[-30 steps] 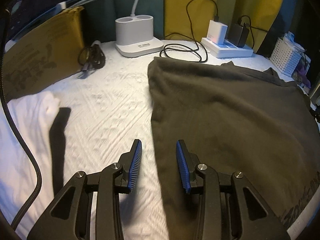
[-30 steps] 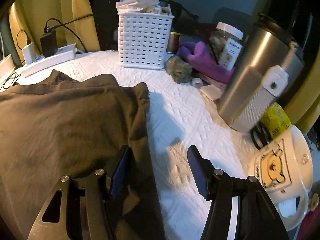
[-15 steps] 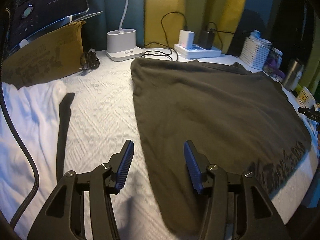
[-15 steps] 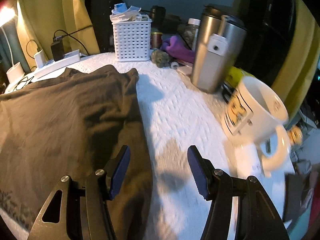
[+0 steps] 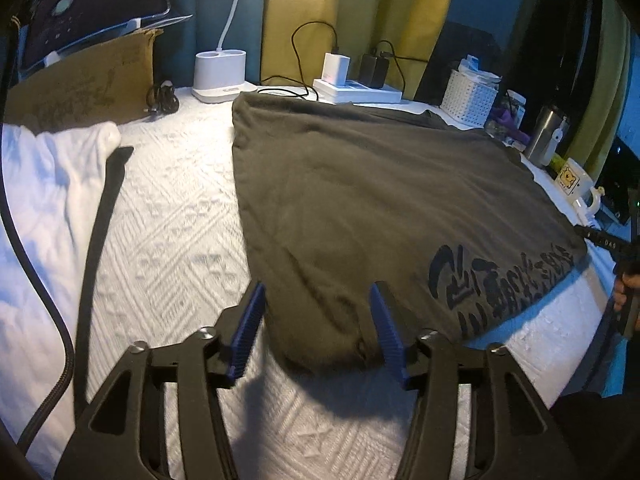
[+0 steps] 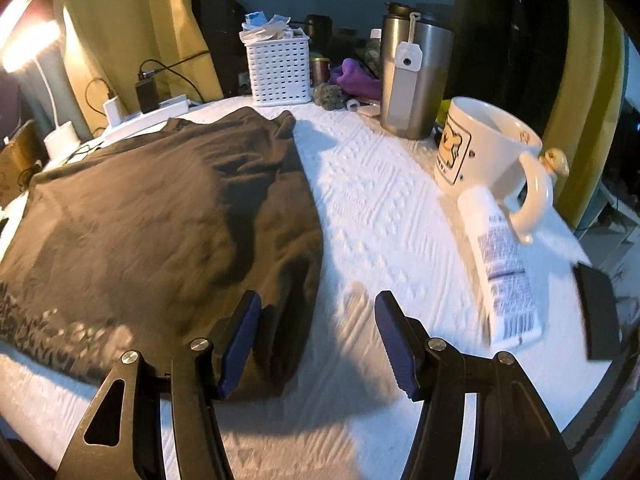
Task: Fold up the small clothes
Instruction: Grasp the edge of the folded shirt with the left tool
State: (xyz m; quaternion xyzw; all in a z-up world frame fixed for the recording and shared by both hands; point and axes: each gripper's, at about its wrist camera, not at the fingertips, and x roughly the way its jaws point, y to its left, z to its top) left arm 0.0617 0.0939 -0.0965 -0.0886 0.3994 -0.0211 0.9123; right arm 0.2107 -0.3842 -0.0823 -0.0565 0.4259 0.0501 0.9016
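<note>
A dark olive-brown garment (image 5: pixel 372 204) with black lettering near its front right lies spread flat on the white textured tablecloth (image 5: pixel 168 236). It also shows in the right wrist view (image 6: pixel 160 216). My left gripper (image 5: pixel 318 328) is open and empty, with the garment's near left corner between its blue pads. My right gripper (image 6: pixel 318 344) is open and empty, at the garment's near right corner; its left pad is over the cloth edge. The right gripper's tip also shows at the far right of the left wrist view (image 5: pixel 608 240).
A white cloth (image 5: pixel 44 184) lies at the left. At the back stand a cardboard box (image 5: pixel 80 88), lamp base (image 5: pixel 220 76), power strip (image 5: pixel 356 90) and white basket (image 6: pixel 279 68). At the right stand a steel tumbler (image 6: pixel 412 80), mug (image 6: pixel 488 156), tube (image 6: pixel 504 268) and a black object (image 6: pixel 598 316).
Both grippers have pulled back toward the near edge of the table, so the whole garment is now in view. Each sits at a near corner. Both stay open.
</note>
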